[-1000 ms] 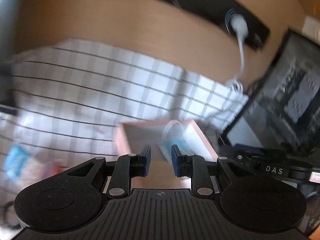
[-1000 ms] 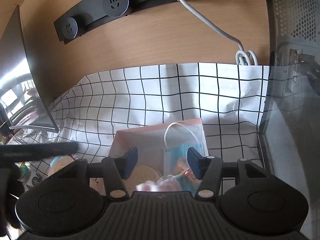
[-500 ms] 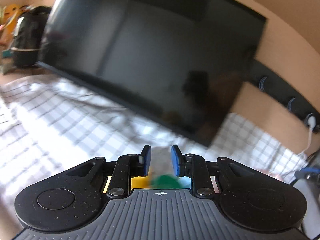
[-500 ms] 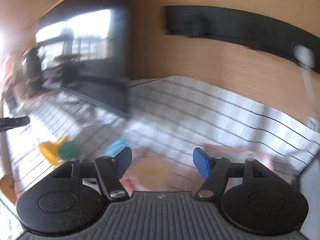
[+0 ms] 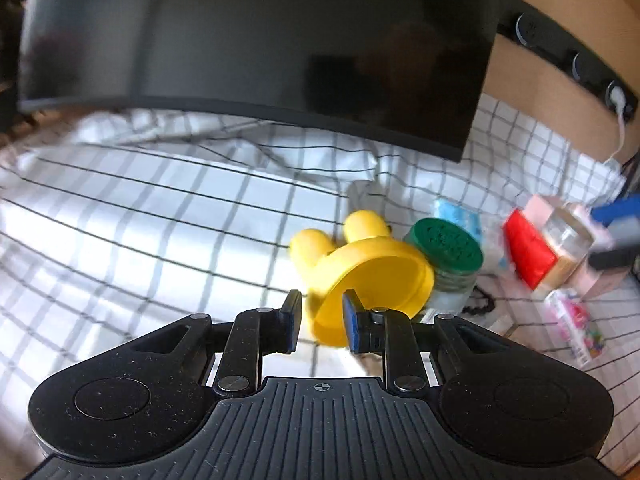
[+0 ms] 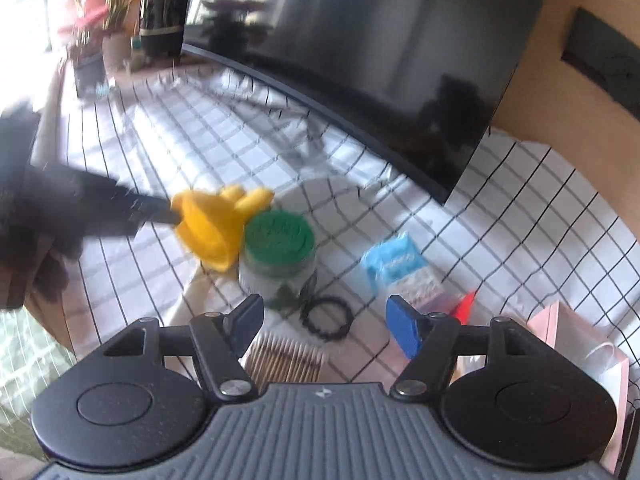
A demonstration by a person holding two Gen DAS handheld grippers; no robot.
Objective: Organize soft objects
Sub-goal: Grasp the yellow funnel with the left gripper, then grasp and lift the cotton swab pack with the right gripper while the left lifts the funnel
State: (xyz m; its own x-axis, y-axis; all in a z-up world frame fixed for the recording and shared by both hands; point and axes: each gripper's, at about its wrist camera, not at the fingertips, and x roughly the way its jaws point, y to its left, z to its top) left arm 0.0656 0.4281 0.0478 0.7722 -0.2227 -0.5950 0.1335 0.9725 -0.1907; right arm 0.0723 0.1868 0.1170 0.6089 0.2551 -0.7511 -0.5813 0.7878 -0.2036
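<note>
The step in hand looks like the pickup of a soft yellow toy (image 5: pixel 372 268), which lies at the centre of the left wrist view on the checked cloth (image 5: pixel 120 240), touching a green-lidded jar (image 5: pixel 444 248) on its right. The left gripper (image 5: pixel 319 322) has its jaws narrowly parted around the toy's rim, and whether they already pinch it cannot be told. In the right wrist view the same toy (image 6: pixel 212 224) sits at middle left with the left tool's tip against it, while the right gripper (image 6: pixel 326 326) hangs released and empty, jaws wide, above a black hair tie (image 6: pixel 328 318). A blue packet (image 6: pixel 400 268) lies right of centre and a pink paper bag (image 6: pixel 580 356) at the lower right edge. The next move probably calls for a firm close on the rim, then a lift clear of the jar toward the bag. Compared with a second ago, both cameras have swung away from the bag, which then filled the centre of each view, to the monitor (image 5: pixel 260 40) and the scattered items.
</note>
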